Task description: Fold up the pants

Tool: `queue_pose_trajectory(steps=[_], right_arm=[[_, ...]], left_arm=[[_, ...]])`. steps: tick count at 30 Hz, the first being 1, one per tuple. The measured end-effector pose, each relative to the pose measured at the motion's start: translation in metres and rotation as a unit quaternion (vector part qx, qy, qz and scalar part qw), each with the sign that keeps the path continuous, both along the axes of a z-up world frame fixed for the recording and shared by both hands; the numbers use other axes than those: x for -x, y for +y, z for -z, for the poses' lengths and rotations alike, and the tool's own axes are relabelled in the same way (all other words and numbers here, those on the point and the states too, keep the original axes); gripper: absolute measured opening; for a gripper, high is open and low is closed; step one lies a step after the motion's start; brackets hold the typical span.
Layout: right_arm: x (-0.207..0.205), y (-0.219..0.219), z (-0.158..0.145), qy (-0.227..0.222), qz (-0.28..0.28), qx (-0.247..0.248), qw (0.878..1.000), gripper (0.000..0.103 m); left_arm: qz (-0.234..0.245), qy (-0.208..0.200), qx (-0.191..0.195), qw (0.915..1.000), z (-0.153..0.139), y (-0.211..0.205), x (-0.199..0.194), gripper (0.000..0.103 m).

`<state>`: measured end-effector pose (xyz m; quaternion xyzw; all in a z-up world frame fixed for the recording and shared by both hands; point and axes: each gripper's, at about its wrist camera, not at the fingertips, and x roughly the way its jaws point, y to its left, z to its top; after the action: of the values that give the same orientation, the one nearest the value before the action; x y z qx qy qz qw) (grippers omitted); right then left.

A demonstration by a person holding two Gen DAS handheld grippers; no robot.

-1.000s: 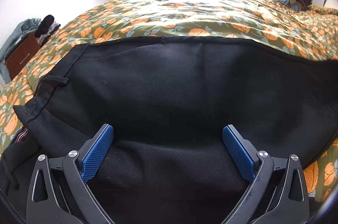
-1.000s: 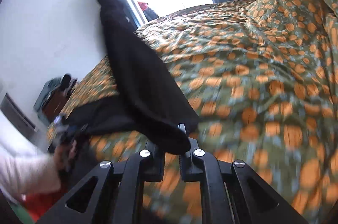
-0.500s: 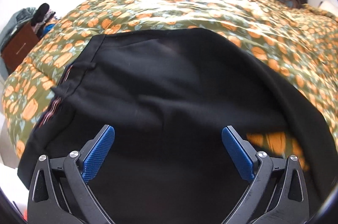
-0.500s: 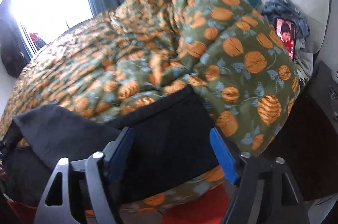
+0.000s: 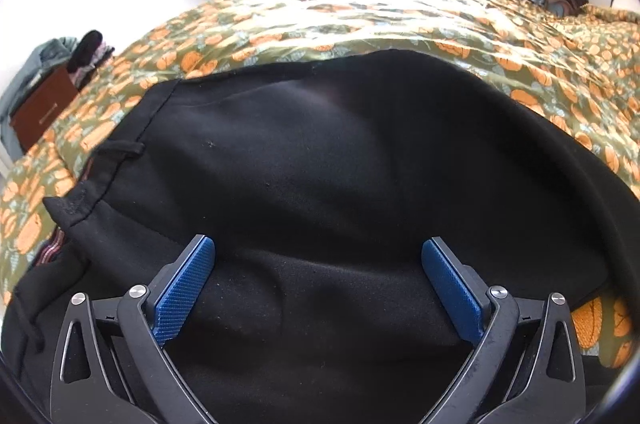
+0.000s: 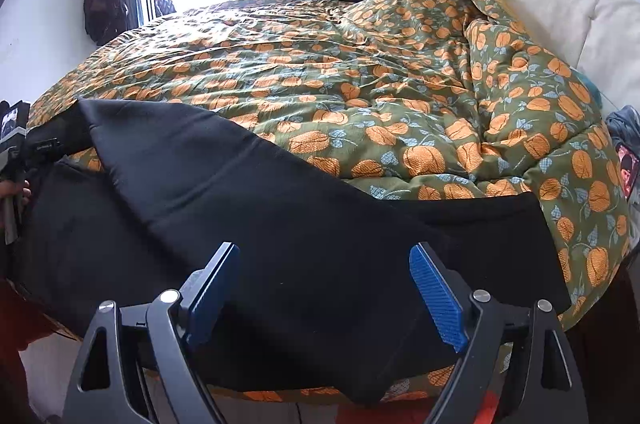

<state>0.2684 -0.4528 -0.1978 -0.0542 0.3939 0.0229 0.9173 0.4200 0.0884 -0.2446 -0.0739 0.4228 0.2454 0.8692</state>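
**Black pants lying spread along the bed's near edge**

The black pants (image 6: 280, 224) are lying on the orange-flowered duvet (image 6: 360, 84), one leg folded across the other. The right claw (image 6: 324, 288) is hovering over them, its jaws having just been opening, gripping nothing. The left claw (image 5: 318, 284) is also standing wide apart above the cloth. The pants' near edge is running out of view below both claws.

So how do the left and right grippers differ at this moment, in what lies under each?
The left gripper hovers over the waistband end of the black pants; the right gripper is over the leg end. The right's jaws have just been opening, leaving the fabric on the quilt. Both stand open, holding nothing.
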Motion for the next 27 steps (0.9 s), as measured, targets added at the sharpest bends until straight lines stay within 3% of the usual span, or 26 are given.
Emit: queue_pose_trajectory(steps=[9, 27], right_arm=[[-0.009, -0.028, 0.0, 0.013, 0.043, -0.06, 0.997, 0.086], [0.001, -0.035, 0.005, 0.015, 0.049, -0.054, 0.997, 0.086]], left_arm=[[-0.002, 0.005, -0.01, 0.9999, 0.0, -0.006, -0.001, 0.103], [-0.002, 0.005, -0.01, 0.9999, 0.0, -0.005, -0.001, 0.102]])
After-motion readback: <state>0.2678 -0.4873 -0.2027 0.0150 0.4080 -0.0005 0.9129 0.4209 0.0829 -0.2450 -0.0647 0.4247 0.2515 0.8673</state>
